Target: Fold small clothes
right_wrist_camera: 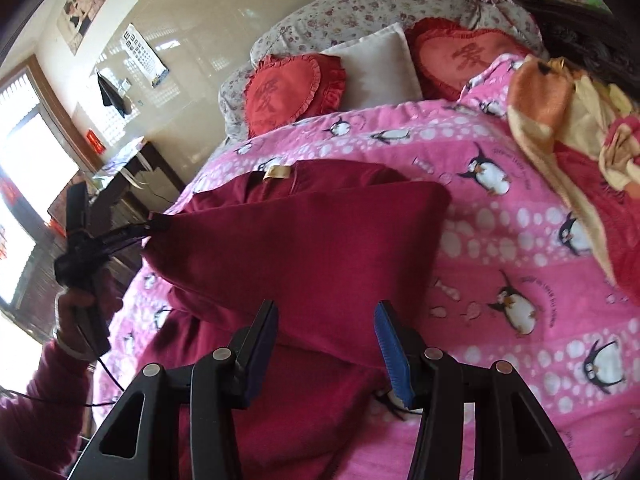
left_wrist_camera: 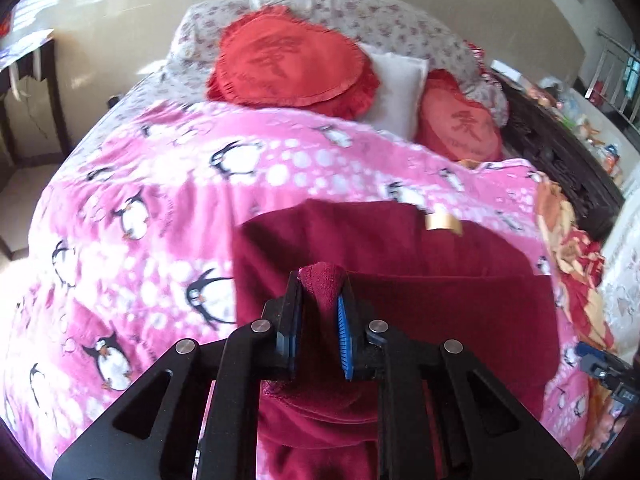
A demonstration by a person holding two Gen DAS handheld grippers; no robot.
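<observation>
a dark red garment (right_wrist_camera: 304, 236) lies on the pink penguin blanket (right_wrist_camera: 500, 264) of a bed, its tan neck label (right_wrist_camera: 276, 171) toward the heart cushions (right_wrist_camera: 280, 96). the left gripper (left_wrist_camera: 320, 280) is clamped on a bunched corner of the cloth and holds that edge raised off the blanket. the right gripper (right_wrist_camera: 326, 340) hovers over the garment's near part, jaws apart and empty. step in hand, as judged: the first fold. the next move likely calls for carrying the pinched corner across while the right gripper takes or pins the other edge.
</observation>
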